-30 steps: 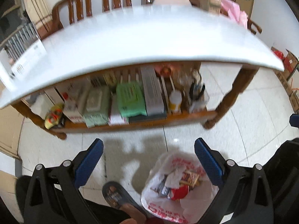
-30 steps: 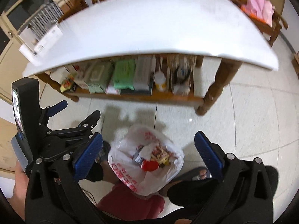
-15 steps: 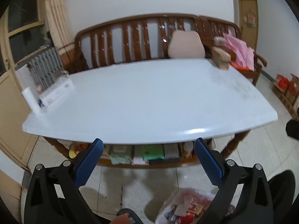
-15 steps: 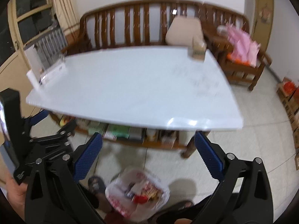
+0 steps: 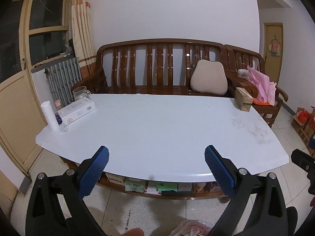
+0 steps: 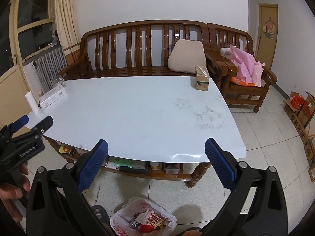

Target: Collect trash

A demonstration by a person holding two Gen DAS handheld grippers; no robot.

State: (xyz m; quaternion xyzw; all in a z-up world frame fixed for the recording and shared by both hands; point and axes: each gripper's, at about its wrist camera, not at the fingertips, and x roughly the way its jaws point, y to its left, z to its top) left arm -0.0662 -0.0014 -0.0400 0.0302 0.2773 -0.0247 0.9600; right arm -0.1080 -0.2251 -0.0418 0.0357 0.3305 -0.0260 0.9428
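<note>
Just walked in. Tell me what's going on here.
A person is collecting trash with a handheld gripper in each hand. Both the left gripper and the right gripper are held in front of the white-topped wooden table, jaws wide open and empty. A white plastic bag with red print sits open on the tiled floor by the person's feet, already holding wrappers. On the table, a small green-and-tan carton and a long white box remain.

A home living room: wooden slatted sofa (image 5: 157,68) at twelve o'clock, radiator (image 5: 63,78) at ten, tiled floor (image 6: 265,147), curtain (image 5: 80,23).
</note>
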